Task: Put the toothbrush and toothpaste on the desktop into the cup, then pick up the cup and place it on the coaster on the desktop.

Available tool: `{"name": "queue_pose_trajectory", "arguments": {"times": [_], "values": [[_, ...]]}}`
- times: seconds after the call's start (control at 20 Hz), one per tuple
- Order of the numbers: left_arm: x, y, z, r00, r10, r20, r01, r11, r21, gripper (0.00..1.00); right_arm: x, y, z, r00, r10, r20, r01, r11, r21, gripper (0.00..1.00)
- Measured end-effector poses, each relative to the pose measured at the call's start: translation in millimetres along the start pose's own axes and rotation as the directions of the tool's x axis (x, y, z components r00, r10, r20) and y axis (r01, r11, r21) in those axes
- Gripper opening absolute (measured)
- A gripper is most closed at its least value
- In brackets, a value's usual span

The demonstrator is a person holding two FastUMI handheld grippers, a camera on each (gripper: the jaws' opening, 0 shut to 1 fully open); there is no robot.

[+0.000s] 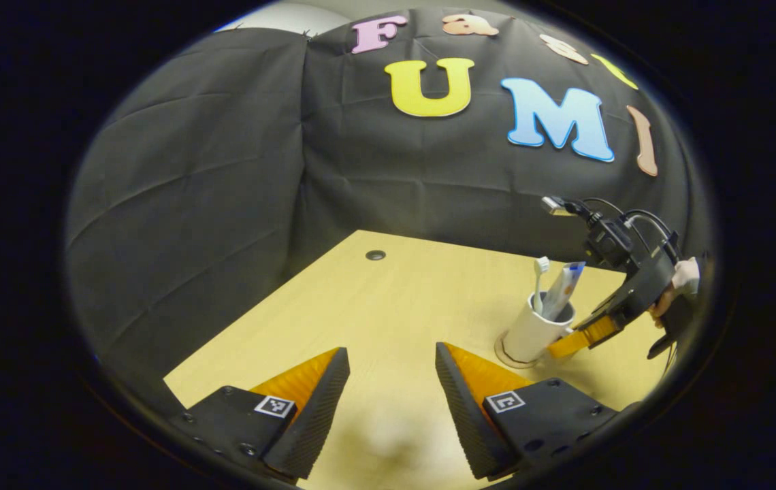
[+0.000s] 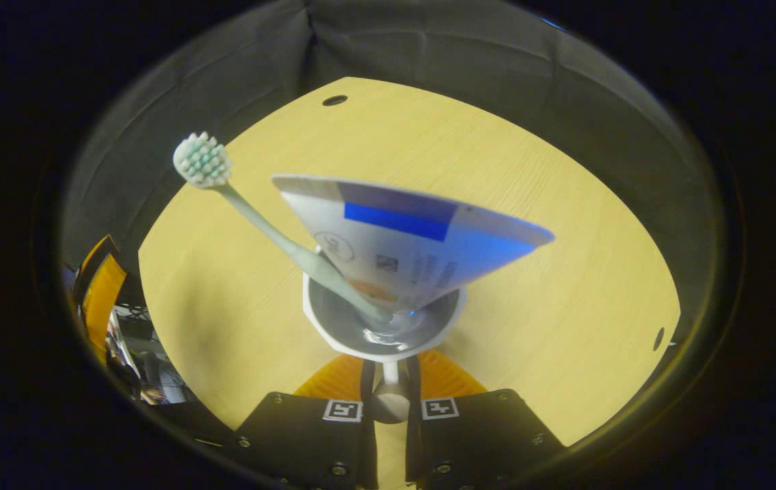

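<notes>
Black cloth walls close off the booth behind a pale wooden surface (image 1: 388,306) with small round cable holes. Landmark for all positions: the white cup (image 1: 533,331).

Cup: upright, standing on a round coaster (image 1: 505,355) whose rim shows at the cup's base in the left gripper view. Whether the cup's weight is fully down on the coaster cannot be told.

Contents: the toothbrush (image 2: 252,218) stands inside the cup, head up, leaning against the rim. The toothpaste tube (image 2: 408,245) stands inside the cup beside it, crimped end up, cap end down.

Right hand-held gripper (image 2: 391,381): clenched on the cup's handle, one finger on each side of it, seen from just behind and above the cup. The left gripper view shows this same tool at the cup's side, with a person's hand (image 1: 677,282) holding it.

Left hand-held gripper (image 1: 392,391): released, jaws wide apart, grasping nothing, hovering over bare surface well apart from the cup.

Handling assessment: the cup appears rigid, likely ceramic, so breakable and smooth-walled; the handle is the sound place to grip it. The tube is soft and light, the brush thin and light; both are loose in the cup and could tip out if it tilts. Placement looks almost complete; a level release is advised.
</notes>
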State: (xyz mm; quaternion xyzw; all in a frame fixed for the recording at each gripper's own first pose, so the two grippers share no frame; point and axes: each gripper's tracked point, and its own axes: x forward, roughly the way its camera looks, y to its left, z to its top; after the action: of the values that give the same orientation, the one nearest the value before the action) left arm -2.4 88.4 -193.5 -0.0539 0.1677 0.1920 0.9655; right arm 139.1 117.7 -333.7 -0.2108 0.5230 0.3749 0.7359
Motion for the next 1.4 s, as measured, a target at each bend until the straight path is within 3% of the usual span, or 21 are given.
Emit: {"name": "queue_pose_trajectory", "arguments": {"times": [0.55, 0.85, 1.1, 1.4], "values": [[0.5, -12.9, -3.9, 1.000, -0.016, -0.008, 0.016, 1.000, -0.015, 0.87, -3.6, 0.3, 3.7, 1.000, -0.015, -0.001, 0.015, 0.999, -0.032, 0.17], [-2.7, -25.2, 1.4, 0.999, -0.038, -0.003, 0.038, 0.999, -0.001, 0.87, -16.8, 5.6, 5.0, 0.999, -0.029, 0.025, 0.030, 0.998, -0.049, 0.33], [-4.3, -37.9, 4.2, 0.998, -0.064, 0.007, 0.064, 0.998, 0.009, 0.87, -68.1, 7.6, 7.3, 0.996, -0.037, 0.080, 0.041, 0.998, -0.043, 0.37], [0.1, -70.5, 21.6, 0.991, -0.133, 0.033, 0.132, 0.991, 0.035, 0.87, -159.6, 7.8, 7.8, 0.982, -0.030, 0.184, 0.030, 1.000, 0.003, 0.36]]}}
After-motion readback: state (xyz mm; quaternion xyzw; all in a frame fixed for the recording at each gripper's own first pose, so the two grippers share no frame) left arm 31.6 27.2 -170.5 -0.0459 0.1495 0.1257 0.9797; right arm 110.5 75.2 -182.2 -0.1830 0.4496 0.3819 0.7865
